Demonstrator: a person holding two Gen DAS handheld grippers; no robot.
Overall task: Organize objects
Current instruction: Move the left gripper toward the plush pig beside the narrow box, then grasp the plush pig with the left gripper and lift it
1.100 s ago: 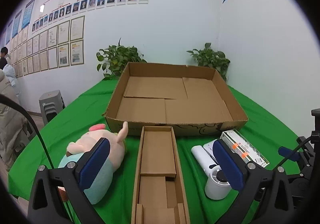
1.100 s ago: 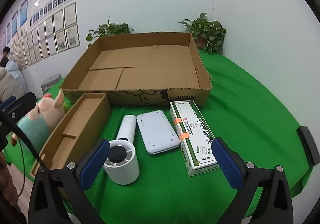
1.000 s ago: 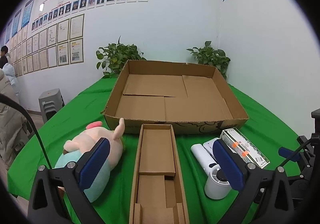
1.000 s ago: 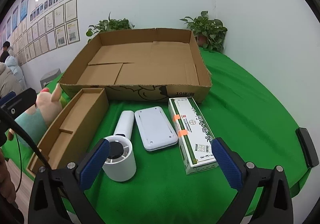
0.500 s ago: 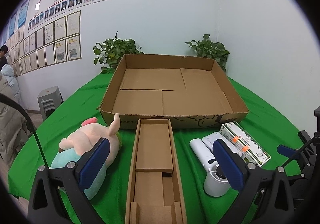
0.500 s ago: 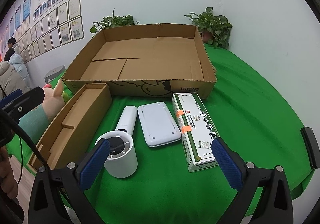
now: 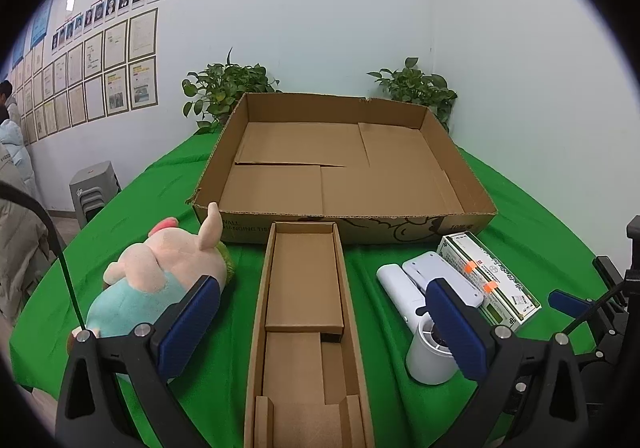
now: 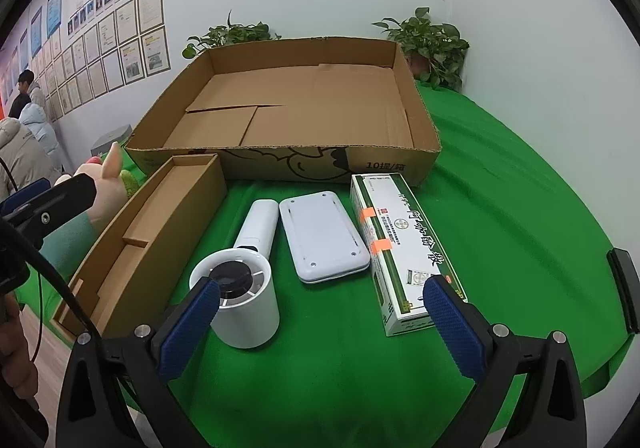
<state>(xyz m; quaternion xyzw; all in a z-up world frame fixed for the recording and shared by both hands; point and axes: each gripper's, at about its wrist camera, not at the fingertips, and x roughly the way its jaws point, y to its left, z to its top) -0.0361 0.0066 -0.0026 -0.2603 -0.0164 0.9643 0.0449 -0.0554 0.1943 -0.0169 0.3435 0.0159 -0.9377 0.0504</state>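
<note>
Meanwhile both jaws gape wide, empty: left gripper (image 7: pixel 320 312) over the narrow carton (image 7: pixel 306 312), right gripper (image 8: pixel 320 302) with the fan (image 8: pixel 240 296) at nine o'clock

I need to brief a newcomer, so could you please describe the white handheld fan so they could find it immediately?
Start at the large cardboard tray. In front lie three things: the fan is leftmost, beside the flat white device. Only it has a round head.

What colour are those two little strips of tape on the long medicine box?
Orange, on the long green-and-white cardboard medicine box; clearest in the right wrist view.
</note>
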